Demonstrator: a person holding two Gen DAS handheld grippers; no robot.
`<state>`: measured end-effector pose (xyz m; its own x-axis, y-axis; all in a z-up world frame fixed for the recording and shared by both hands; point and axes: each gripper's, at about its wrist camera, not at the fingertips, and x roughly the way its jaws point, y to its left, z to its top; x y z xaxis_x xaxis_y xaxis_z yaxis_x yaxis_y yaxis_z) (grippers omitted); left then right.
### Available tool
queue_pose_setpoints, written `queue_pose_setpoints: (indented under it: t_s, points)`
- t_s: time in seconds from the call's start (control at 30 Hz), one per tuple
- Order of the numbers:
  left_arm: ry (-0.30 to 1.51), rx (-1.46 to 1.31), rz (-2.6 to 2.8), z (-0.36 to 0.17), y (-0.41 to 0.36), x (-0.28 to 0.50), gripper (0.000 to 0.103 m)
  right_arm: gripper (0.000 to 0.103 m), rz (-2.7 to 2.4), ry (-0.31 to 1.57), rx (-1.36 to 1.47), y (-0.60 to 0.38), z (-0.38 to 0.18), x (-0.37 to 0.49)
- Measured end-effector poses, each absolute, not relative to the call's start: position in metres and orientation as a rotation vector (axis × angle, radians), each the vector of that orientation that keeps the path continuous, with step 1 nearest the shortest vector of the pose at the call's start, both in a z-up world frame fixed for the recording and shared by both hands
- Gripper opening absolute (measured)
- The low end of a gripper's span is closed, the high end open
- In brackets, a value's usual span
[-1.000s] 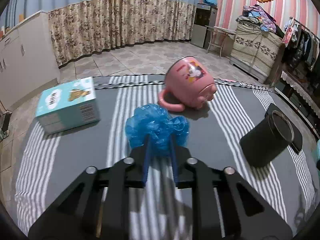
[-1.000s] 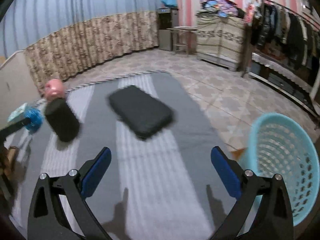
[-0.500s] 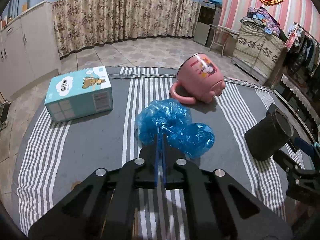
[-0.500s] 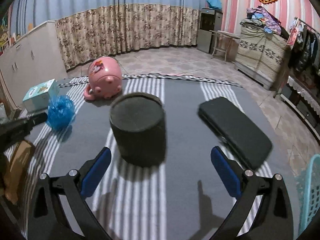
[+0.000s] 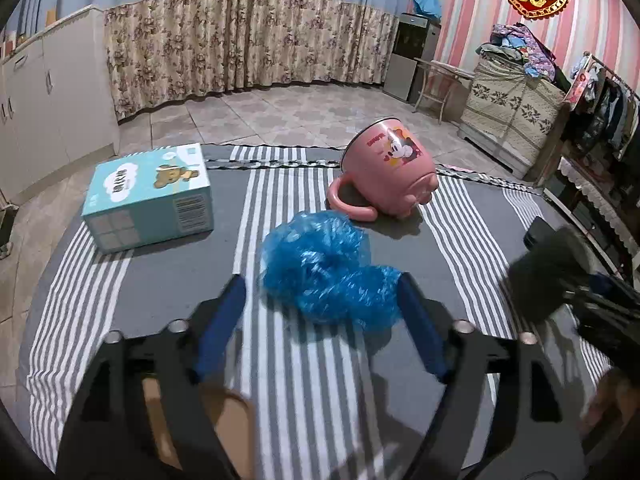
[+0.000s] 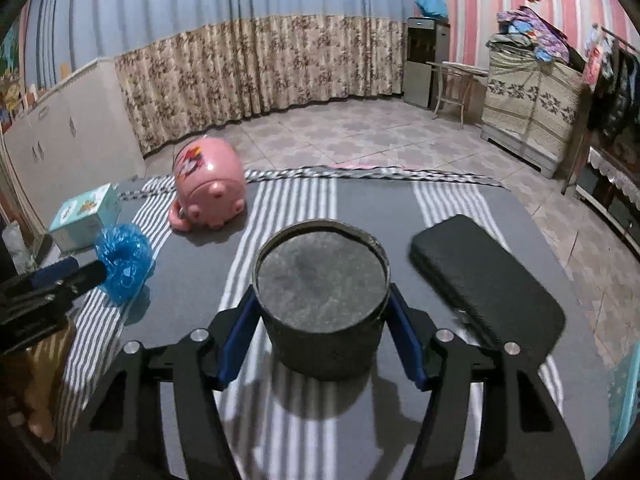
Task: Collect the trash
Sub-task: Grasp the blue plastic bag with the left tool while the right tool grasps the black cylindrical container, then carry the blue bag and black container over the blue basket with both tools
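Note:
A crumpled blue plastic bag [image 5: 326, 270] lies on the striped grey cloth [image 5: 120, 300]. My left gripper [image 5: 320, 300] is open, its blue fingers on either side of the bag's near end, not gripping it. The bag also shows in the right wrist view [image 6: 124, 256]. My right gripper [image 6: 320, 312] is open, its jaws around a dark felt cylinder [image 6: 322, 296] that lies on its side; whether the pads touch it is unclear. The cylinder appears blurred in the left wrist view [image 5: 548, 268].
A pink cartoon mug [image 5: 388, 178] lies tipped on its side behind the bag. A teal carton [image 5: 150, 196] sits at the left. A flat black case [image 6: 486, 284] lies right of the cylinder. A light blue basket's edge [image 6: 626, 384] shows at far right.
My left gripper has opened and let go of the blue bag, which now rests on the cloth. My right gripper has moved in until its jaws flank the felt cylinder.

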<state>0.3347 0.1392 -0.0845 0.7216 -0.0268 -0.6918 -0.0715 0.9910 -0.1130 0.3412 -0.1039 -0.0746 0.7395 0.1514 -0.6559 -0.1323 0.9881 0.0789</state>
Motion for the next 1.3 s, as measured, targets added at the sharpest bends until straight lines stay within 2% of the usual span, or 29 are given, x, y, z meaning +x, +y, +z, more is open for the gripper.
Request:
queue_pose_setpoints:
  t_s: [0.1, 0.2, 0.27, 0.4, 0.43, 0.67, 0.93, 1.3]
  points:
    - [0.801, -0.121, 0.015, -0.093, 0.133, 0.346, 0.075, 0.062, 0.127, 0.705, 0.066, -0.128, -0.064, 0.329]
    - [0.861, -0.084, 0.015, -0.106, 0.126, 0.356, 0.054, 0.062, 0.098, 0.688, 0.074, -0.151, -0.053, 0.313]
    - [0.868, -0.045, 0.015, -0.11, 0.119, 0.357, 0.047, 0.062, 0.078, 0.676, 0.066, -0.167, -0.046, 0.298]
    - [0.84, -0.016, 0.006, -0.107, 0.113, 0.352, 0.027, 0.062, 0.039, 0.658, 0.054, -0.199, -0.034, 0.267]
    - [0.829, -0.02, 0.005, -0.105, 0.113, 0.35, 0.025, 0.062, 0.028, 0.655, 0.052, -0.208, -0.031, 0.258]
    - [0.749, -0.001, -0.031, -0.071, 0.085, 0.319, 0.023, 0.062, -0.073, 0.615, 0.035, -0.28, -0.011, 0.209]
    - [0.626, 0.021, -0.206, -0.024, -0.01, 0.263, 0.023, 0.062, -0.228, 0.582, 0.011, -0.353, -0.018, 0.169]
    - [0.637, 0.08, -0.492, -0.04, -0.188, 0.223, 0.023, 0.062, -0.361, 0.614, 0.097, -0.449, -0.042, 0.165]
